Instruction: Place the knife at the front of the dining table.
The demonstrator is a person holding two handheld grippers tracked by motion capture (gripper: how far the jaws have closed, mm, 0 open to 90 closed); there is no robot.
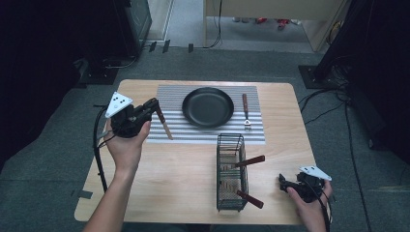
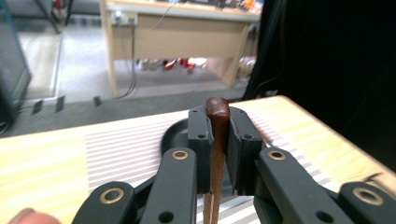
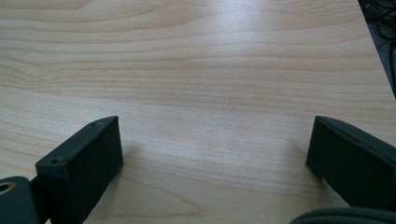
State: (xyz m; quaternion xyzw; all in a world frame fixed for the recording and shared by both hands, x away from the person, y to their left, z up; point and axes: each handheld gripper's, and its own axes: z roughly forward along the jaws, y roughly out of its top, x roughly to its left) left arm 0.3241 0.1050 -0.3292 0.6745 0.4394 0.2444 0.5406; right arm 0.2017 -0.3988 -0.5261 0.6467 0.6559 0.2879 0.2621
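Left gripper: clamped on wooden-handled utensil
Right gripper: jaws wide, nothing held, over bare tabletop
Wire basket, 5 o'clock of pan: two wooden-handled utensils

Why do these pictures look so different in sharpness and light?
High view: soft, the room's edges dark, the black plate dull. Left gripper view: the held wooden handle is sharp, the striped mat behind smeared. Right gripper view: pale glare on the table, faint shadows beside the black jaws.

place: I am working in a lab or workshop room | signs: grey carpet floor carrying loose cables, taped marks, a light wooden workbench standing behind my small wooden table
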